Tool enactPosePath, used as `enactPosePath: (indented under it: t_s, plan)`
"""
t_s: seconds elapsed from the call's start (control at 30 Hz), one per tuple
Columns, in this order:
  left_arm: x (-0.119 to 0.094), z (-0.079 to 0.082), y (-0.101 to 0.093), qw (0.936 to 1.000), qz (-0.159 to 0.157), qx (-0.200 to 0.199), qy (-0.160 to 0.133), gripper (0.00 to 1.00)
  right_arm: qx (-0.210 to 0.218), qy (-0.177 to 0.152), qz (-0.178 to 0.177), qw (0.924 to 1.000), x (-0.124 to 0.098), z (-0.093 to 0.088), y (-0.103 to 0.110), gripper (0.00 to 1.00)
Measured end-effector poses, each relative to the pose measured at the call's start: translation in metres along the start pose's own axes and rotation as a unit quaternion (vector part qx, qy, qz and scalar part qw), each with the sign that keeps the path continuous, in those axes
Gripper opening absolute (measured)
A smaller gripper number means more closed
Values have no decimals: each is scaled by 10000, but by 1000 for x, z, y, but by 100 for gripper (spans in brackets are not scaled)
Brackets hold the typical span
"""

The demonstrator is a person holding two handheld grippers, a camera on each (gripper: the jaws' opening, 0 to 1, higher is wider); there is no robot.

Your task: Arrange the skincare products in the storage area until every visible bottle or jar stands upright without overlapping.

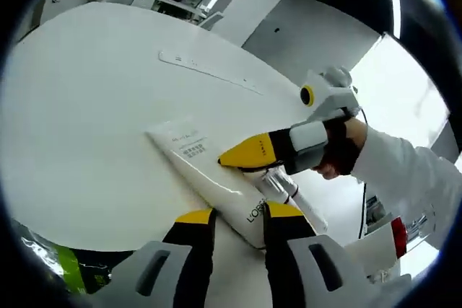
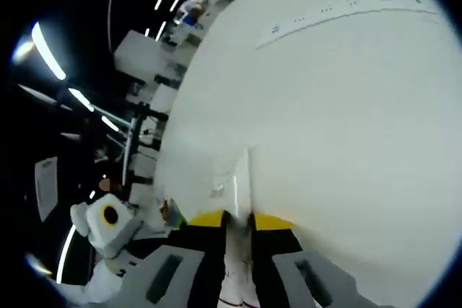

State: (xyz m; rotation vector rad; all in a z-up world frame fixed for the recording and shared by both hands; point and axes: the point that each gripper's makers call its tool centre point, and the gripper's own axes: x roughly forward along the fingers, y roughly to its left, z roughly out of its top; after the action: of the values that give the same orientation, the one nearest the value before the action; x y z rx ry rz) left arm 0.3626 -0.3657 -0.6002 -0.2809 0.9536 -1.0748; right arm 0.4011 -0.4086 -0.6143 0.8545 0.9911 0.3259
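Across the broad white tabletop (image 1: 86, 106), my left gripper view looks down on a white skincare tube (image 1: 209, 178) lying flat on its side, its capped end toward the camera. A white-sleeved arm (image 1: 411, 171) reaches in from the right, wrist bent down, a gloved hand (image 1: 339, 149) around my right gripper (image 1: 249, 155), whose yellow-tipped fingers are pressed onto the tube's middle; in the right gripper view those fingers (image 2: 209, 219) are clamped on the tube (image 2: 238, 200), seen edge-on between them. My left gripper (image 1: 238, 216) sits low by the capped end, its fingers parted on either side of the tube and apparently not squeezing it.
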Motion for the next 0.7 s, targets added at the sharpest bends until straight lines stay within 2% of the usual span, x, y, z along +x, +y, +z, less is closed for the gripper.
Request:
enactPosePath:
  t_s: [0.03, 0.07, 0.1, 0.13, 0.17, 0.2, 0.27, 0.3, 0.33, 0.37, 0.4, 0.43, 0.47, 0.5, 0.53, 0.6, 0.63, 0.67, 0.7]
  plan:
    - [-1, 0, 1, 9998, -30, -164, -54, 25, 57, -31, 109, 9999, -1, 0, 3, 0]
    - [0, 1, 3, 9994, -45, -327, -97, 24, 126, -211, 555, 9982, -3, 10, 12, 0]
    - [0, 0, 8, 9994, -45, -311, -131, 23, 238, -64, 364, 9990, -6, 12, 6, 0]
    - [1, 1, 8, 9985, -75, -502, -183, 22, -29, -70, 264, 9996, -9, 16, 3, 0]
    - [1, 0, 9, 9981, -90, -587, -180, 21, -414, 106, -33, 9991, -10, -1, 6, 0]
    - [1, 0, 8, 9983, -97, -554, -183, 21, -602, 77, -102, 9981, -12, 0, 8, 0]
    - [1, 0, 6, 9981, -102, -567, -199, 21, -1133, 336, -412, 9921, -6, -5, -4, 0]
    - [1, 0, 6, 9977, -93, -646, -195, 21, -1457, 594, -406, 9867, -9, -9, -9, 0]
    - [1, -1, 6, 9975, -92, -670, -187, 20, -1287, 619, -292, 9893, -10, -7, -5, 0]
    - [1, -1, 6, 9977, -97, -652, -182, 20, -1210, 576, -176, 9908, -12, 3, -4, 0]
    - [0, 0, 7, 9978, -91, -640, -176, 19, -1316, 451, -76, 9902, -16, 11, -2, 0]
    - [-2, 1, 8, 9977, -66, -653, -195, 16, -1329, 322, -12, 9906, -20, 12, 3, 0]
    - [-3, 5, 10, 9974, -33, -671, -260, 13, -1319, 256, -29, 9909, -24, 17, 5, 6]
    - [-4, 8, 16, 9973, 19, -676, -294, 9, -1306, 337, -41, 9909, -26, 15, 9, 12]
    - [-4, 17, 26, 9974, 98, -610, -382, 9, -1665, 595, -73, 9842, -28, 10, 12, 15]
    - [-6, 21, 30, 9969, 128, -654, -413, 15, -2267, 820, -311, 9700, -31, 5, 12, 20]
    - [-7, 24, 33, 9964, 141, -715, -443, 18, -2747, 769, -414, 9576, -30, -8, 22, 21]
    - [-8, 25, 35, 9957, 129, -788, -459, 20, -2832, 840, -477, 9542, -30, -15, 26, 25]
    - [-8, 26, 35, 9953, 107, -842, -475, 20, -3061, 1079, -684, 9434, -30, -28, 28, 32]
